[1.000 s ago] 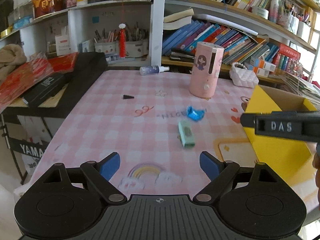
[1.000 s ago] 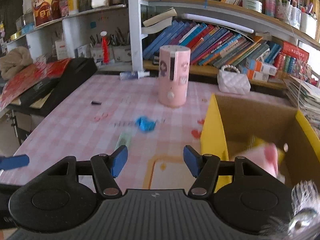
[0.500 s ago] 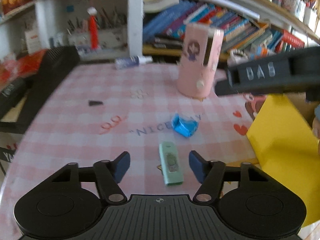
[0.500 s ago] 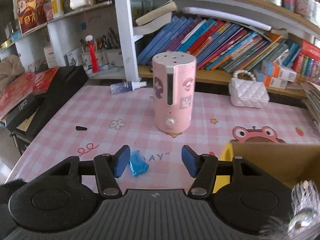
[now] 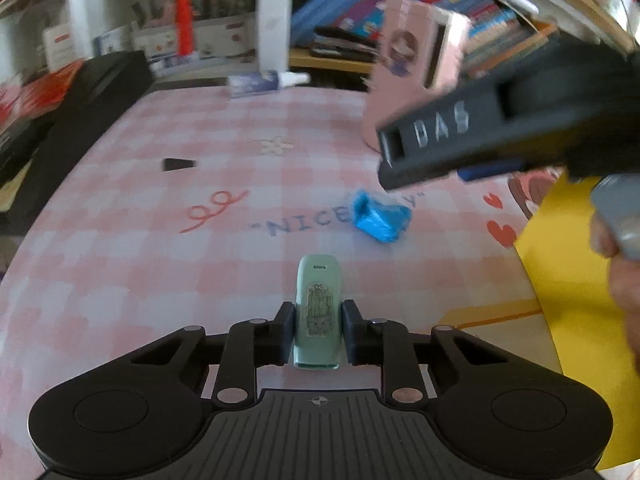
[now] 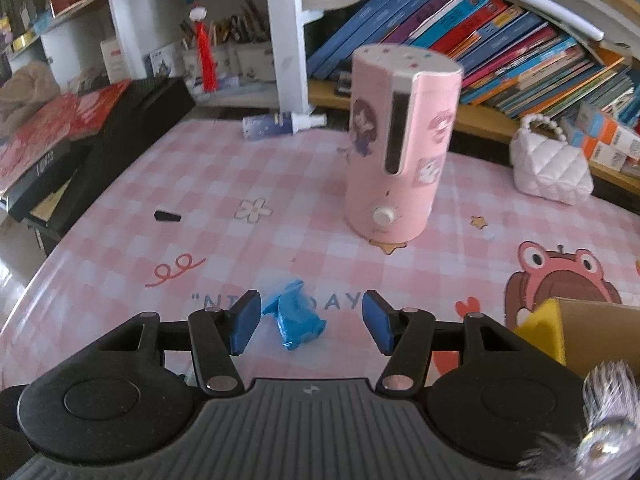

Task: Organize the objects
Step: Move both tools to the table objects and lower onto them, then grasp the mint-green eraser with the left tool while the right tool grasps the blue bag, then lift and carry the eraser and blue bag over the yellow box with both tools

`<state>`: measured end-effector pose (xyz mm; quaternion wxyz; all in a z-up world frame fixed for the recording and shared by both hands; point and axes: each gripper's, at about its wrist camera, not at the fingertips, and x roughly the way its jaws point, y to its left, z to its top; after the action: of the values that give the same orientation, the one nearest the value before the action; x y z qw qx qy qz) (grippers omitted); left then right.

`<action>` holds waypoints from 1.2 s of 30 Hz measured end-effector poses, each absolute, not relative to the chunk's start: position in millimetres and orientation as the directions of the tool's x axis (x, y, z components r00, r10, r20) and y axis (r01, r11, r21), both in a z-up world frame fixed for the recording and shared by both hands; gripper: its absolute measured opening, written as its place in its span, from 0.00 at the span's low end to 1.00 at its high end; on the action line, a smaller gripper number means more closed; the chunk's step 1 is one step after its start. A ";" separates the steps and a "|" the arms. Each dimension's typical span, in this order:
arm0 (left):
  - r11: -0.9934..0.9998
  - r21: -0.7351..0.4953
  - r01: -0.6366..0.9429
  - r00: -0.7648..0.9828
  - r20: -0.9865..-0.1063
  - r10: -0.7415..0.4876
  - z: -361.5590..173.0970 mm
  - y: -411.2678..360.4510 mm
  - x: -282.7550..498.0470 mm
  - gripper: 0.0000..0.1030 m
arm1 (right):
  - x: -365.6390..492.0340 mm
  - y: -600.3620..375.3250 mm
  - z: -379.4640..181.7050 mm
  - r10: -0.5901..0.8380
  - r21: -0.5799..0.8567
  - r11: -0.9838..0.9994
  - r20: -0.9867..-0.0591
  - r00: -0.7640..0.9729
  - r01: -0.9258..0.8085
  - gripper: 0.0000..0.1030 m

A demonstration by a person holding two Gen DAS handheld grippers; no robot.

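My left gripper [image 5: 316,330] is shut on a small mint-green case [image 5: 316,312] with a cactus drawing, which lies on the pink checked tabletop [image 5: 168,240]; its far end sticks out past the pads. A crumpled blue packet [image 5: 380,218] lies further ahead to the right. In the right wrist view that blue packet [image 6: 298,320] sits between the blue pads of my right gripper [image 6: 310,322], which stands open around it without pressing on it. The right gripper's black body [image 5: 492,132] crosses the upper right of the left wrist view.
A tall pink humidifier [image 6: 400,136] stands mid-table. A yellow cardboard box [image 6: 576,332] sits at the right, a spray bottle [image 6: 280,124] and a white quilted purse [image 6: 552,168] near the bookshelf. A small black piece [image 6: 168,216] lies left. Black boxes [image 6: 100,148] border the left edge.
My left gripper moved forward and down to the green case and closed on it. My right gripper swung left from the yellow box to the blue packet, which now lies between its pads.
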<state>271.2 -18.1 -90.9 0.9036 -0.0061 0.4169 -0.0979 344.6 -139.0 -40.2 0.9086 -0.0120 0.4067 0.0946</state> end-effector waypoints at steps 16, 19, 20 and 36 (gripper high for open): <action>0.975 -0.220 -0.025 0.701 -0.699 -0.140 -50.1 58.4 235.6 0.22 | 384.1 -120.6 -87.7 0.159 0.052 0.976 -0.837 0.523 -0.213 0.41; 0.973 -0.228 -0.035 0.706 -0.695 -0.137 -46.4 63.4 229.7 0.22 | 381.6 -120.2 -87.2 0.170 0.060 0.974 -0.832 0.528 -0.218 0.28; 0.973 -0.228 -0.034 0.709 -0.691 -0.137 -44.2 65.3 227.8 0.22 | 380.5 -119.6 -86.0 0.176 0.067 0.973 -0.832 0.526 -0.220 0.27; 0.962 -0.273 0.005 0.747 -0.639 -0.185 -15.9 85.2 156.6 0.22 | 265.7 -107.8 -6.7 0.277 0.128 0.956 -0.686 0.674 -0.263 0.27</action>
<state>156.6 85.2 -15.9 0.9257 -0.1279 0.3522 -0.0512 265.7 -107.8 -6.7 0.9147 0.0091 0.3762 0.1474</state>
